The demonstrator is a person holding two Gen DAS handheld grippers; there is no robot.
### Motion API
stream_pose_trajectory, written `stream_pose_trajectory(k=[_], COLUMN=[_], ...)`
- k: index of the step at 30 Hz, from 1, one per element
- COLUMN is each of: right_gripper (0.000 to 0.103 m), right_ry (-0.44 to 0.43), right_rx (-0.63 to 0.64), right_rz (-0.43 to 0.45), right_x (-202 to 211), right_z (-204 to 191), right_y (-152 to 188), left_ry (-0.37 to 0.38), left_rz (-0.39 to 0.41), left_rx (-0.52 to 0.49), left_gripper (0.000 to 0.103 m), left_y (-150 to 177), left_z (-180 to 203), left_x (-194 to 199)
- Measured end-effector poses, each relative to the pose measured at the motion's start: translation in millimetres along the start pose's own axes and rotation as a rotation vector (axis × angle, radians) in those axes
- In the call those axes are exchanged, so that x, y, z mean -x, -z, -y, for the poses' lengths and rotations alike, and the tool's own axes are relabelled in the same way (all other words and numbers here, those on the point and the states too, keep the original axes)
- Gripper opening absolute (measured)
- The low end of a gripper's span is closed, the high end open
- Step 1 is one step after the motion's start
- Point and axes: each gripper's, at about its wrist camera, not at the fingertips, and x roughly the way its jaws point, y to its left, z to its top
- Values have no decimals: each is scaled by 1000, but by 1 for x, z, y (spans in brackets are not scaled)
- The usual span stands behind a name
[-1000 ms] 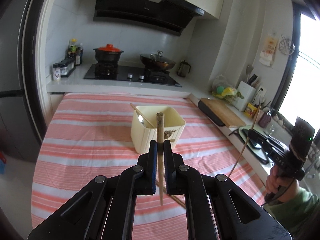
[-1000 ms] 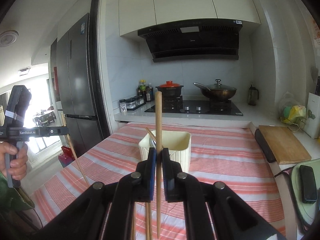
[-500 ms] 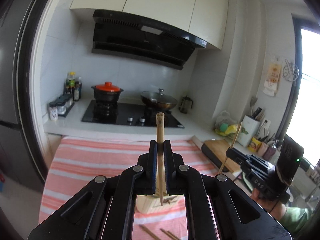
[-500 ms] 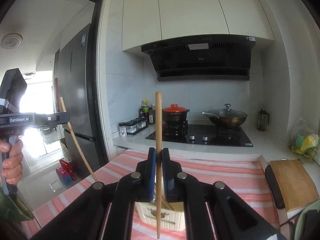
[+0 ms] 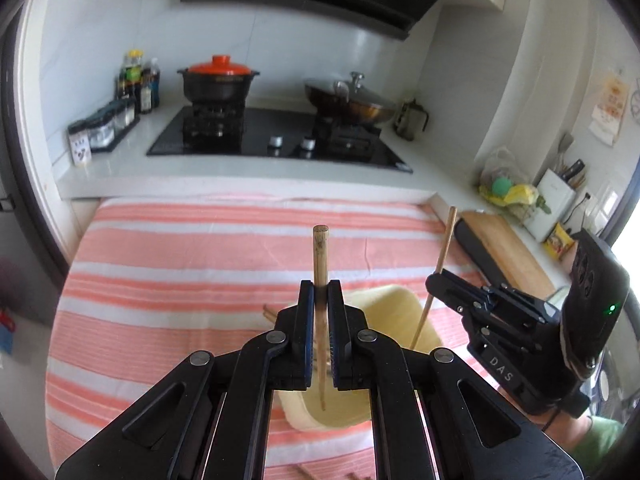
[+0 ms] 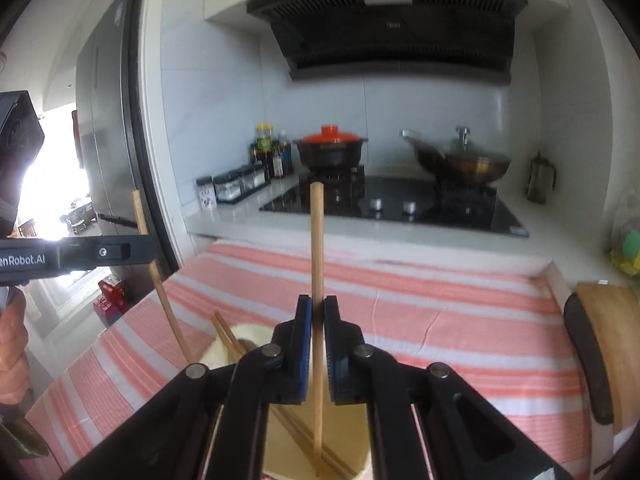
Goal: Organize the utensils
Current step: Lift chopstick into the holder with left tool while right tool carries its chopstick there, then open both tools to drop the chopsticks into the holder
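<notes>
**Chopsticks held over cream holder, one per gripper**

Grippers both sit above the cream utensil holder (image 5: 394, 312) on the pink-striped cloth (image 5: 180, 264). Left gripper (image 5: 320, 292): jaws pressed together on a darker, worn chopstick (image 5: 320, 256), held upright, lower tip hanging over the holder's open mouth. Right gripper (image 6: 318, 312): jaws pinching a paler chopstick (image 6: 317, 240), also upright, lower end reaching down inside the holder (image 6: 348, 440), w/ at least two more chopsticks (image 6: 228, 336) already leaning in there.

In left wrist view the right gripper (image 5: 434, 278) shows at the right edge, its stick (image 5: 438, 264) tilted, bottom end dipping behind the holder's rim. In right wrist view the left gripper (image 6: 148, 250) comes in from the left w/ its stick (image 6: 160, 284) slanting down to the holder's edge; a hand (image 6: 12, 344) grips the handle below.

A few loose chopsticks (image 5: 304, 470) lie on the cloth near the bottom edge. Behind the table: stove top (image 5: 280, 136), black pot w/ red lid (image 5: 218, 80), lidded wok (image 5: 352, 100). Cutting board (image 5: 506, 248) sits off to the right.
</notes>
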Motion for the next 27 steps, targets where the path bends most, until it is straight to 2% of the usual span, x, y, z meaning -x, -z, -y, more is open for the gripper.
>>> stream_pose_trajectory(k=[4,5,6,7,9,12,14,18,21,23,27], right_gripper=[8,10,25,39,40,40,40,40,40,40,40], right_ry=[-6,-1,1,-1,-22,-34,-29,-41,-36,0,15], right_rx=[-23,-26,-35,-51,-74,-37,8,128,142,68,-216], right_rz=[-128,-165,-197,-217,-194,-159,-160,-210,-220,-240,-286], right_x=[-23,-26,-28,-25,-3,46,81,143,179,189,192], right_z=[4,4,4,5,6,3,0,-13,-20,-21,-10], right_y=[18,20,21,21,19,22,35,91,155,198,258], left_ry=[-22,-25,-18,-7,4,-41,-67,-105,-72,-62,-32], left_rz=[-81,-93,-100,-96,-68,-66,-117,-217,-250,-260,-258], left_rx=[-11,2,23,46,64,13,-45,-77,6,65,108], left_gripper=[6,12,24,31,52,64,70,71,73,73,74], left_y=[19,23,26,29,38,61,89,169,227,254,280], left_z=[2,1,-1,-3,-8,-12,-14,-20,-19,-10,17], left_x=[-30,-32,-30,-24,-1,34,51,78,86,83,68])
